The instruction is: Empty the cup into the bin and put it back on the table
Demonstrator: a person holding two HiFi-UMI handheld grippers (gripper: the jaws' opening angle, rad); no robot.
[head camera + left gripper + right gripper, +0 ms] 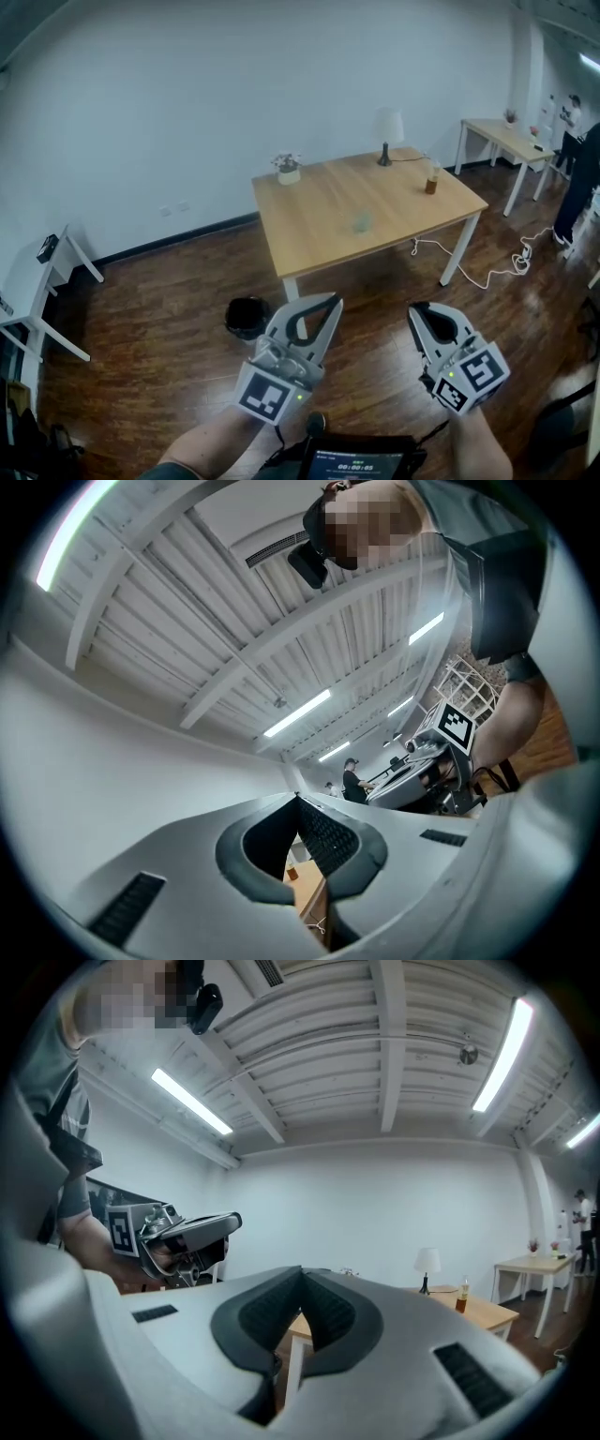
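A small, pale, translucent cup (pixel 362 223) stands upright on the light wooden desk (pixel 319 211) with white legs, near the middle of the top and a little toward its near edge. It is too blurred to tell what it holds. A round black bin (pixel 247 317) sits on the dark wooden floor just beside the desk's near left leg, its mouth open upward and its inside dark. The cup and the bin are well apart, the cup up on the desk and the bin down by the corner.
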